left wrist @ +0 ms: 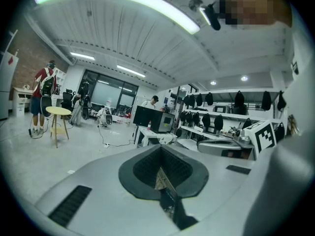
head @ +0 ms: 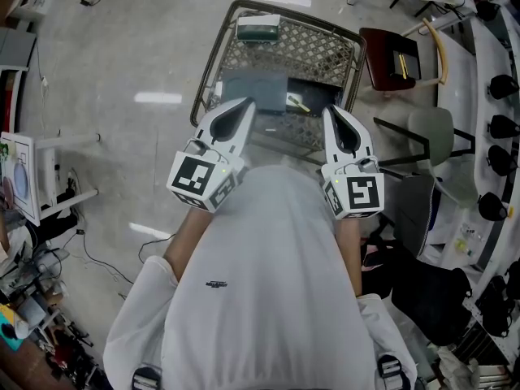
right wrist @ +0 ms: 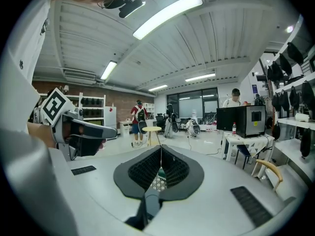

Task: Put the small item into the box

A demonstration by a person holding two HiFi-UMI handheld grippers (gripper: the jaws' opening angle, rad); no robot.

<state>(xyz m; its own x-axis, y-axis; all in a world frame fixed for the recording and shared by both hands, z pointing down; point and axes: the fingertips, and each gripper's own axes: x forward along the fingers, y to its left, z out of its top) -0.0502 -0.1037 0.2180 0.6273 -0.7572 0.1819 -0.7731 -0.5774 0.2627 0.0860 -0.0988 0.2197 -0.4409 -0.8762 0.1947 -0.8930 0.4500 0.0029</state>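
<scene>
A wire shopping cart (head: pixel 213 51) stands on the floor just ahead of me. A dark grey box (head: pixel 252 92) lies in its basket, with a small yellowish piece (head: pixel 296 102) beside it. A green and white item (head: pixel 258 28) rests at the cart's far end. I hold both grippers at chest height, pointing over the cart's near end. My left gripper (head: pixel 244 104) (left wrist: pixel 160 150) is shut with nothing in it. My right gripper (head: pixel 333 110) (right wrist: pixel 161 150) is also shut and empty. In both gripper views only a thin slit shows between the jaws, with cart mesh behind it.
A brown-seated chair (head: pixel 390 59) and a grey chair (head: pixel 431 128) stand right of the cart. White shelving (head: pixel 24 177) and cables lie at the left. Both gripper views show people, a round yellow table (left wrist: pixel 58 111) and a desk with a monitor (left wrist: pixel 152 119).
</scene>
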